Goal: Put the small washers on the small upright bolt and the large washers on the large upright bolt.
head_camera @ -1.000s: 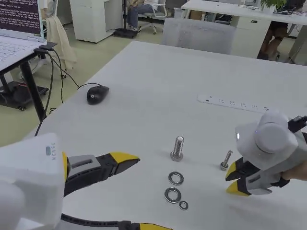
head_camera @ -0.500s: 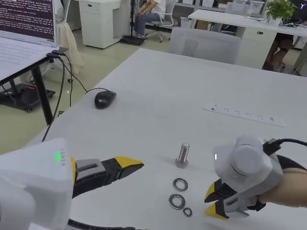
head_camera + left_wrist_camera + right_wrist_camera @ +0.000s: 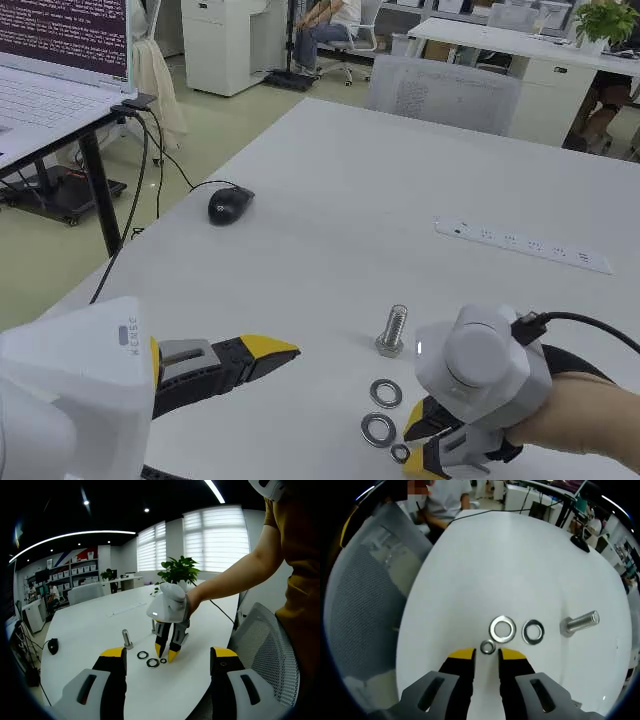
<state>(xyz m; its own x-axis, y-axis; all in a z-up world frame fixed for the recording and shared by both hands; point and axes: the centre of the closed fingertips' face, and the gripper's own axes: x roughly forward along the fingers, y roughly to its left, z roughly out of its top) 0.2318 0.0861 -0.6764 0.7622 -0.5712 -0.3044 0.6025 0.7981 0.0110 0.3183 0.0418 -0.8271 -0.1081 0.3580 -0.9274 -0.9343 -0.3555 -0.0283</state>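
The large bolt (image 3: 392, 330) (image 3: 127, 639) (image 3: 579, 622) stands head-down on the white table (image 3: 330, 200). In front of it lie two large washers (image 3: 385, 392) (image 3: 378, 430) and one small washer (image 3: 400, 453). My right gripper (image 3: 428, 447) (image 3: 167, 654) is low over the table with its yellow tips just beside the small washer (image 3: 487, 646). Its jaws (image 3: 488, 656) stand a little apart with nothing between them. The large washers (image 3: 502, 629) (image 3: 533, 631) lie just beyond. My left gripper (image 3: 285, 415) (image 3: 167, 655) hovers wide open to the left, holding nothing.
A black mouse (image 3: 230, 205) with its cable lies at the far left of the table. A white power strip (image 3: 525, 245) lies at the back right. A grey chair (image 3: 445, 95) stands behind the table, another (image 3: 375, 580) at the near edge. A laptop (image 3: 50, 60) sits on a side desk.
My right gripper has moved left and down, from beside the small bolt to the small washer, and now hides the small bolt. The head camera has shifted. My left gripper stays open.
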